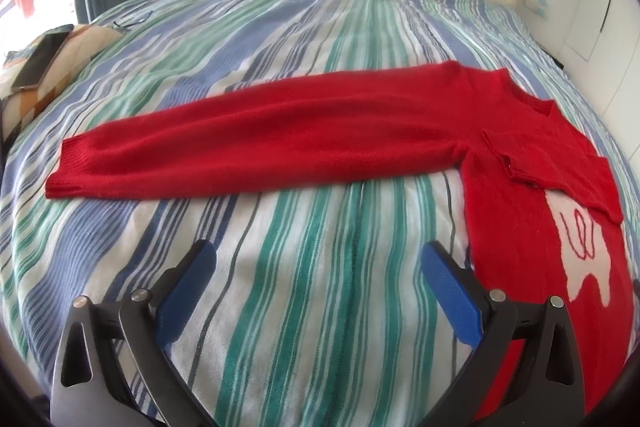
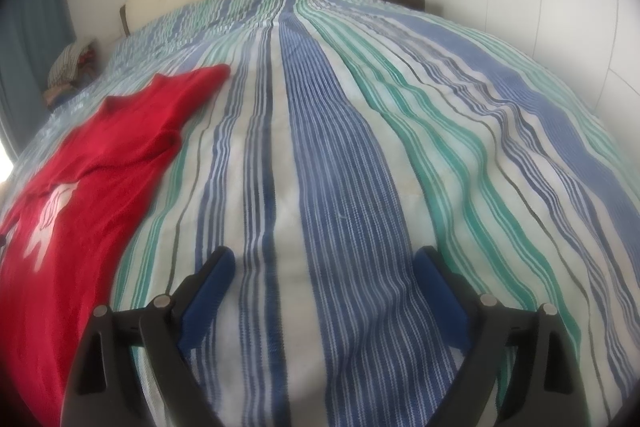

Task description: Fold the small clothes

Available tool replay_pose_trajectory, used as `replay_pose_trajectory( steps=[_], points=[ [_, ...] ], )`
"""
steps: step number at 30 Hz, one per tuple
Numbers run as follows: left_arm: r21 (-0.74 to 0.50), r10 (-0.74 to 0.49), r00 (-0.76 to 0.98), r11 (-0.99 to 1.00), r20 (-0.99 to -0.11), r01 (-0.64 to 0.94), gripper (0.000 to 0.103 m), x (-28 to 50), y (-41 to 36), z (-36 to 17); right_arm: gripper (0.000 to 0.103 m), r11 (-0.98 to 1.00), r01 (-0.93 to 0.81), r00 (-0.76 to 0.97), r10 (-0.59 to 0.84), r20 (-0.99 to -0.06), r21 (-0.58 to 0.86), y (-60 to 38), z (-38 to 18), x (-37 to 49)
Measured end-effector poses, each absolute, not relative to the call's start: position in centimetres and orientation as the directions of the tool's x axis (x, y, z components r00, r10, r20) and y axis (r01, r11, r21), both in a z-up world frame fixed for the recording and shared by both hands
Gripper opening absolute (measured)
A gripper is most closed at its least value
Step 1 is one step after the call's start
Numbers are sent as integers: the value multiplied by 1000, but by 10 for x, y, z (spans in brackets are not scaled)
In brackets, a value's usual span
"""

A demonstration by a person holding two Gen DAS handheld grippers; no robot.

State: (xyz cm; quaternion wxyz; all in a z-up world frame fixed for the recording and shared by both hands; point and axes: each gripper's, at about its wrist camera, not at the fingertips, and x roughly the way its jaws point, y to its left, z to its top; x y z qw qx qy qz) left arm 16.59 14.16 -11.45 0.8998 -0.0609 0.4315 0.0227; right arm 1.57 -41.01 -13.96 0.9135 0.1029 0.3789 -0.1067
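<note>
Two grippers, left gripper (image 1: pixel 316 259) and right gripper (image 2: pixel 324 263), jaws spread wide, nothing held, above the striped bedspread (image 2: pixel 340 155). Beyond: red sweater (image 1: pixel 520 155), one sleeve (image 1: pixel 240 143) outstretched, other folded in. Risk: pinching bedspread along with knit, dragging the fold askew.

Red knitted sweater (image 1: pixel 500 131), spread flat on the striped bedspread (image 1: pixel 304 267), front up. One long sleeve (image 1: pixel 248 143) stretched straight out sideways across the bedspread, ribbed cuff at its far end, smooth and unfolded. Other sleeve (image 1: pixel 560 167) folded in over the chest, cuff resting near the middle of the body. White motif (image 1: pixel 580 251) with thin red line work on the front, partly covered by that folded sleeve. V-shaped neckline toward the headboard end, hem toward the foot edge of the bed. From the right wrist view, body (image 2: pixel 72 195) lying left of the bed's middle.
</note>
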Motion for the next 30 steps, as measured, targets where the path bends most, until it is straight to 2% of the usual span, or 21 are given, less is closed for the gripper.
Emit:
replay_pose_trajectory(
  steps=[15, 18, 22, 24, 27, 30],
  points=[
    [-99, -17, 618, 990, -786, -99, 102, 164, 143, -115, 92, 957, 272, 689, -119, -715, 103, -409, -140, 16],
    [-231, -121, 611, 967, -782, -104, 102, 164, 166, -103, 92, 957, 272, 689, -118, -715, 104, -409, -140, 16],
    [-480, -225, 648, 842, -727, -246, 102, 168, 247, -83, 92, 957, 272, 689, -118, -715, 104, -409, -140, 16],
    [-489, -174, 652, 804, -738, -339, 102, 170, 289, -75, 93, 957, 270, 688, -117, -716, 103, -409, -140, 16],
    [-409, -31, 638, 791, -770, -455, 102, 173, 337, -68, 93, 958, 270, 685, -117, -719, 101, -409, -141, 17],
    [-405, -44, 585, 763, -810, -503, 101, 185, 365, -82, 93, 958, 270, 680, -122, -723, 92, -407, -141, 18]
  ],
)
